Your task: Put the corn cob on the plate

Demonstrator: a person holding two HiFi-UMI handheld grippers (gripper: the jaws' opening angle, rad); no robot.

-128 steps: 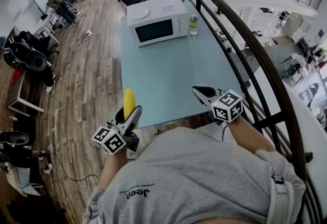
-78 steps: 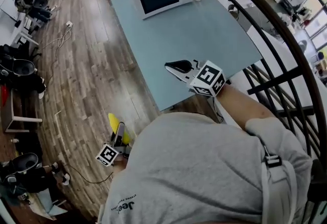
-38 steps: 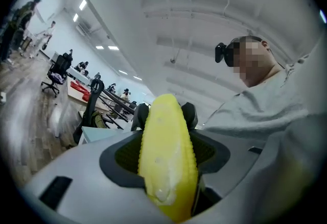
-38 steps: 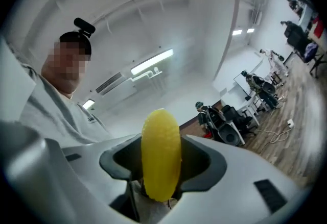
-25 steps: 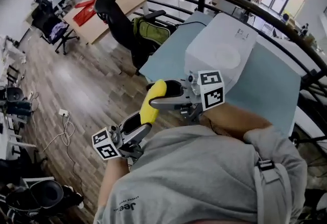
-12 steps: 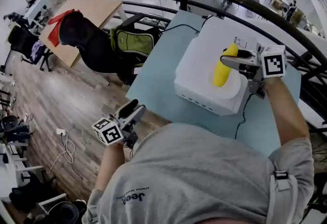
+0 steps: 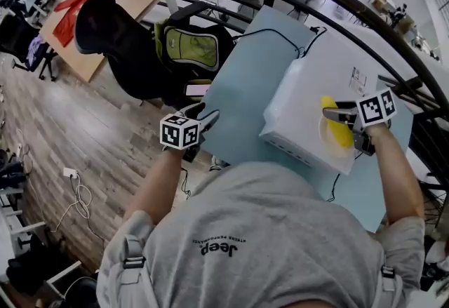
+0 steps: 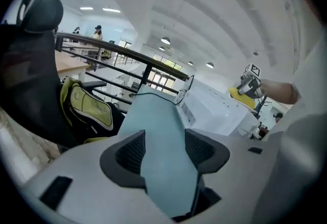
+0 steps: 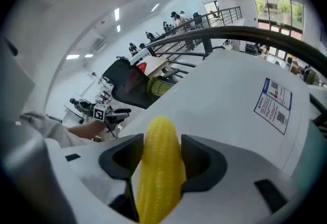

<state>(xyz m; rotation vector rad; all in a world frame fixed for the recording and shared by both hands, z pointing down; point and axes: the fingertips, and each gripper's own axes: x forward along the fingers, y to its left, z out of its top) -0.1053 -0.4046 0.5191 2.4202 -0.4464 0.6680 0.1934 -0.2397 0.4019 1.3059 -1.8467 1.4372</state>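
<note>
Right gripper view: right gripper (image 9: pixel 162 152) clamped on corn cob (image 9: pixel 159 184), long axis pointing forward between the jaws. Head view: cob directly over plate (image 7: pixel 325 142) atop microwave (image 7: pixel 302 99). Left gripper (image 7: pixel 204 117) parted, empty, well apart.

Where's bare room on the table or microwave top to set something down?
Bare: the table strip between the microwave and the chair; the microwave top beyond the plate, round the sticker. Crowded: the plate, under the corn cob and right gripper.
</note>
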